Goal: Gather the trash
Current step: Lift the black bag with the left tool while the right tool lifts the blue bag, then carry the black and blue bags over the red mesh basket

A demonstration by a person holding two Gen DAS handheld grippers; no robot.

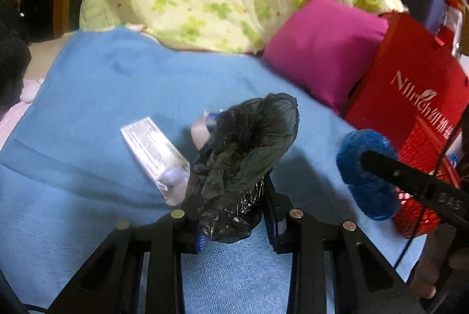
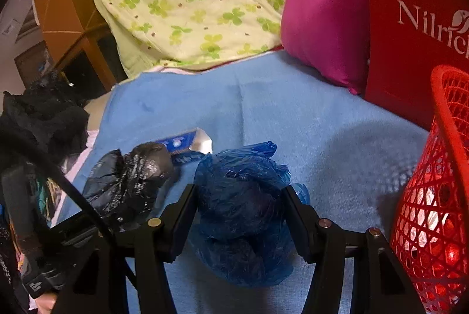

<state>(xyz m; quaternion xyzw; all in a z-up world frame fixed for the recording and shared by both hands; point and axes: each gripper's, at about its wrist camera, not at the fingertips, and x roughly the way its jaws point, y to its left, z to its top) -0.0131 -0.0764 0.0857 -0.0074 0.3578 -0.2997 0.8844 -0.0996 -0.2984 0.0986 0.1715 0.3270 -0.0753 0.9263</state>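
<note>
Left gripper (image 1: 231, 193): clamped on the crumpled black bag (image 1: 246, 155), held above the blue blanket (image 1: 117, 97).
Right gripper (image 2: 239, 196): squeezing the blue bag (image 2: 240, 196), near the red basket (image 2: 439, 196).
Carton (image 1: 155, 155): lying on the blanket beside the black bag.

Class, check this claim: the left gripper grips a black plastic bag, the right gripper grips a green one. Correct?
Not quite: the right gripper grips a blue plastic bag, as the right wrist view shows. The left gripper does grip the black plastic bag.
</note>
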